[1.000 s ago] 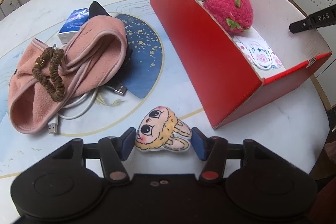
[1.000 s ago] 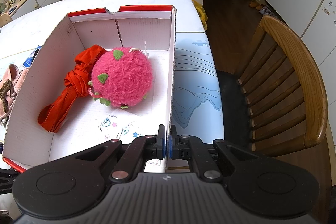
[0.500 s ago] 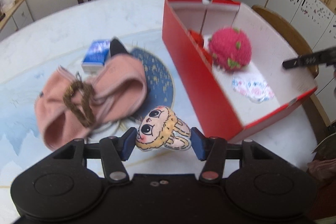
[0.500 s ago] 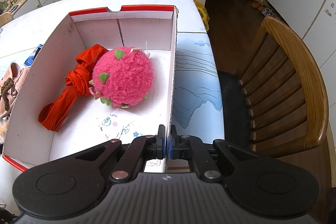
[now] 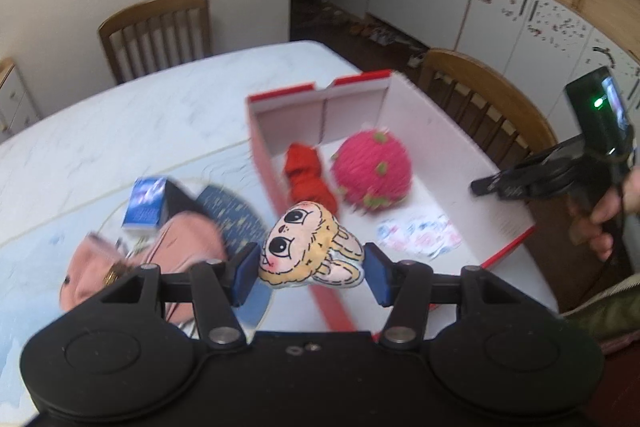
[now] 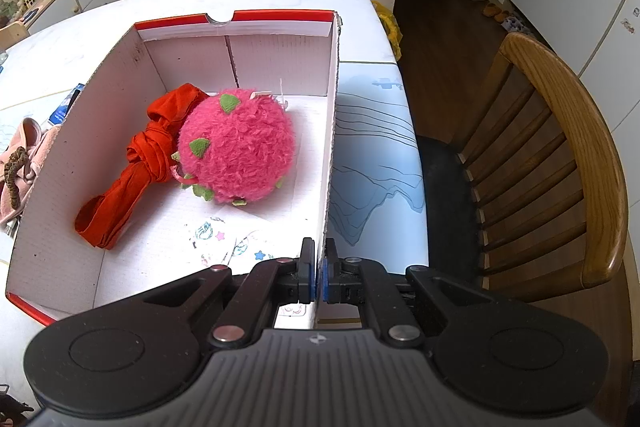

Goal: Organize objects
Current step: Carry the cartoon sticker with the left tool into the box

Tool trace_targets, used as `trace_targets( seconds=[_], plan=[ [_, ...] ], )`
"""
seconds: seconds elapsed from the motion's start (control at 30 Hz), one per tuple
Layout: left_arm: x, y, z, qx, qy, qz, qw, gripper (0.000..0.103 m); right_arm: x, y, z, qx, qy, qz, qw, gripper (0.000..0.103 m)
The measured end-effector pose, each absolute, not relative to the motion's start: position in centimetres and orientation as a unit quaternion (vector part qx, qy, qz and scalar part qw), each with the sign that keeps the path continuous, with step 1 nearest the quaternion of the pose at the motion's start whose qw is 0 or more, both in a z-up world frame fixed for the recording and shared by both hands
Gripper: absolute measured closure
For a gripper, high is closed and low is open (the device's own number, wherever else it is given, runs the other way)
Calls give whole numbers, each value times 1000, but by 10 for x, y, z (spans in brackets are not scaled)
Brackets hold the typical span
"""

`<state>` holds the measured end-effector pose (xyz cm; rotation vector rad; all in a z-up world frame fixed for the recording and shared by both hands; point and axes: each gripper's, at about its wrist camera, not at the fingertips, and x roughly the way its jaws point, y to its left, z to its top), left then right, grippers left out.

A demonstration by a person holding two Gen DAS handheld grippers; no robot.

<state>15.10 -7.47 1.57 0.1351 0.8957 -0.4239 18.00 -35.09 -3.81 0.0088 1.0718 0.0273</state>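
A small flat plush doll point(image 5: 296, 239) with big eyes and yellow hair hangs in the air, and my left gripper point(image 5: 310, 277) is shut on it, above the table by the near left wall of the red box point(image 5: 264, 163). Inside the box lie a pink fuzzy ball point(image 5: 372, 173), a knotted red cloth point(image 5: 306, 175) and a printed flat piece point(image 5: 418, 237). My right gripper point(image 6: 319, 267) is shut on the top edge of the box's right wall point(image 6: 332, 131). In the left wrist view the right gripper point(image 5: 492, 185) reaches in from the right, held by a hand.
A pink fabric piece point(image 5: 176, 243) with a brown scrunchie point(image 6: 14, 175), a blue packet point(image 5: 146, 203) and a dark blue mat point(image 5: 232, 215) lie left of the box. Wooden chairs stand at the far side point(image 5: 156, 31) and right of the table point(image 6: 560, 147).
My left gripper has risen with the doll, lifting it off the table, and now looks down into the box from higher up. The right gripper has stayed on the box wall.
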Motion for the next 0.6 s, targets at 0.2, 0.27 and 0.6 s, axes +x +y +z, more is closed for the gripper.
trace_targets(
  seconds=[0.2, 0.27, 0.6],
  plan=[
    [164, -106, 18, 82, 417, -224, 877, 49, 180, -351, -38, 0, 511, 16, 859, 100],
    [168, -116, 16, 87, 417, -229, 875, 49, 180, -351, -38, 0, 511, 17, 859, 100],
    [188, -154, -2, 112, 438, -239, 859, 49, 179, -353, -37, 2, 511, 22, 859, 100]
  ],
)
